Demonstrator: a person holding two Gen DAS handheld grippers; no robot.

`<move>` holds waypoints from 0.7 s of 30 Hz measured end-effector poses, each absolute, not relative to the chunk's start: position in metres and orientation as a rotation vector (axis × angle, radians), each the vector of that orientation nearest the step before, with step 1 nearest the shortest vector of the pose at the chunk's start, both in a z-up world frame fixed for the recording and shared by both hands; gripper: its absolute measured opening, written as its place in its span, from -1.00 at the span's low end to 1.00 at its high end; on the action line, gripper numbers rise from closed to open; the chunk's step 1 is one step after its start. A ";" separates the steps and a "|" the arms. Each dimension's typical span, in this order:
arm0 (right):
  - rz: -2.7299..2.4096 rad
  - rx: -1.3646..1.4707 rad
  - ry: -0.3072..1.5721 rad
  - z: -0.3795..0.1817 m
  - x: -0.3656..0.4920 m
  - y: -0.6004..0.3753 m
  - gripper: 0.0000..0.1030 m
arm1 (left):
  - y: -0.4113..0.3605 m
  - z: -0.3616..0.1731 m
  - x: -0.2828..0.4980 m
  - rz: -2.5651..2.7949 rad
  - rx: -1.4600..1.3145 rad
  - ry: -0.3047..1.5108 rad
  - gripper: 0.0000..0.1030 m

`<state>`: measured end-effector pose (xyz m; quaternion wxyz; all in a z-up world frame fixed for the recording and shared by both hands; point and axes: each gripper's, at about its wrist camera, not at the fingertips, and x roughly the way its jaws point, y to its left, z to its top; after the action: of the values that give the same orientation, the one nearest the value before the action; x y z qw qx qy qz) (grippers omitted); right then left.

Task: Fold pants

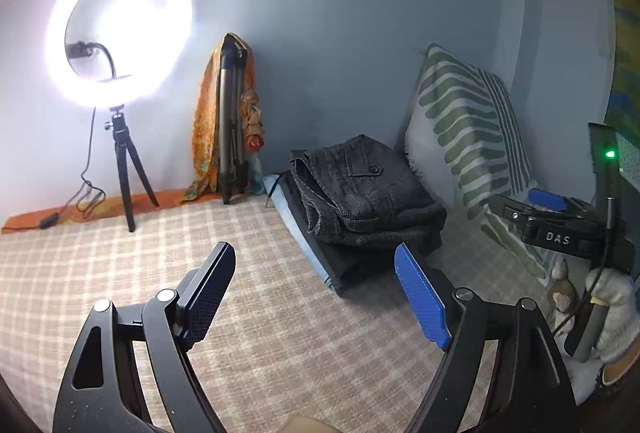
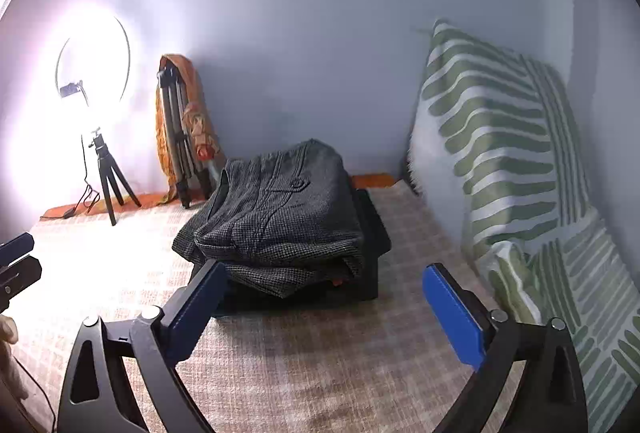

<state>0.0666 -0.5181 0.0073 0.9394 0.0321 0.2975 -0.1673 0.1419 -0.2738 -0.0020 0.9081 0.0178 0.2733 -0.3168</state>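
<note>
Dark grey checked pants [image 1: 360,193] lie folded on top of a stack of other folded clothes on the checked bed cover; they also show in the right wrist view [image 2: 280,217]. My left gripper [image 1: 316,265] is open and empty, held above the cover to the near left of the stack. My right gripper [image 2: 328,285] is open and empty, its jaws wide apart just in front of the stack. The right gripper also shows at the right of the left wrist view [image 1: 548,201].
A lit ring light on a small tripod [image 1: 120,33] stands at the back left by the wall. A folded tripod draped with orange cloth [image 1: 232,121] leans on the wall. Green-striped pillows [image 2: 500,153] lean at the right. The checked cover [image 2: 320,353] spreads in front.
</note>
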 end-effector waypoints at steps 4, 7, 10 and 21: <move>-0.376 0.055 0.565 0.008 0.053 -0.504 1.00 | -0.272 -0.001 0.137 -0.649 0.056 0.569 0.60; -0.383 0.061 0.544 0.004 0.044 -0.494 1.00 | -0.267 -0.001 0.133 -0.647 0.046 0.562 0.60; -0.381 0.070 0.539 -0.002 0.039 -0.486 1.00 | -0.263 0.001 0.131 -0.623 0.052 0.557 0.67; -0.369 0.071 0.550 -0.015 0.038 -0.470 1.00 | -0.252 0.002 0.126 -0.602 0.067 0.540 0.67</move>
<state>0.0375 -0.4696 -0.0153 0.9451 0.0347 0.2699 -0.1809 0.1260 -0.2523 0.0020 0.9189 0.0326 0.2627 -0.2926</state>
